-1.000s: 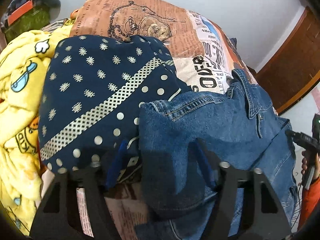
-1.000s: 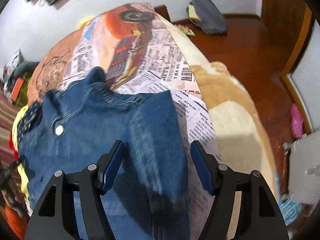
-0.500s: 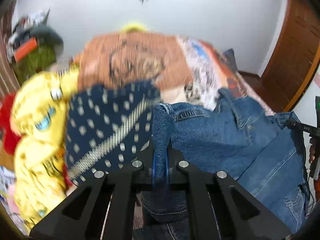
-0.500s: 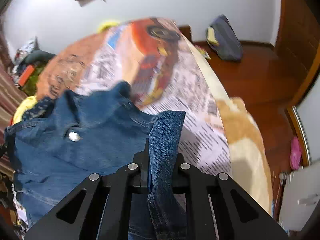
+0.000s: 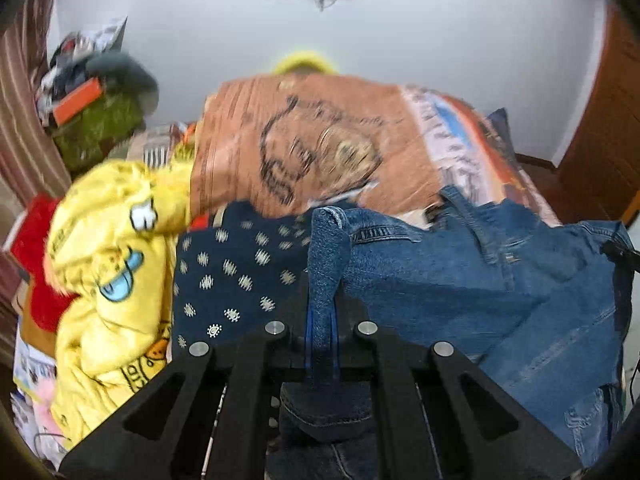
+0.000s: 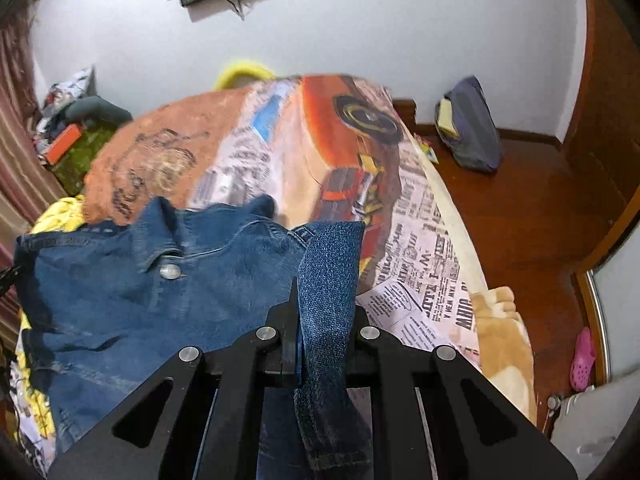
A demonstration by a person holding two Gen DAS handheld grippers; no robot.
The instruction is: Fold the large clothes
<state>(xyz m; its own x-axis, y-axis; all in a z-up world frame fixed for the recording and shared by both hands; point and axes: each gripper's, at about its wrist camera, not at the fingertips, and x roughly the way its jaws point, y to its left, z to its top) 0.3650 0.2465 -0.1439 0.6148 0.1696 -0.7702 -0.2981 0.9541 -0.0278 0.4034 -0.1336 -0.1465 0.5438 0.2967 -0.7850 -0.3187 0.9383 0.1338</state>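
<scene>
Denim jacket (image 5: 460, 280): we pinch it in left hand-held gripper (image 5: 322, 332) and right hand-held gripper (image 6: 320, 332) (spread for folding, we judge).

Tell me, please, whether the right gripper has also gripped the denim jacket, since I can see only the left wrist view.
Observer: Yes, the right gripper is shut on a fold of the denim jacket.
Operator: Thank you. Is anything lying on the floor on that side?
Observer: A dark bag sits on the wooden floor, against the white wall.
Operator: Is there anything closer to the gripper?
Observer: A pink clog lies on the floor near the right edge of that view.
</scene>
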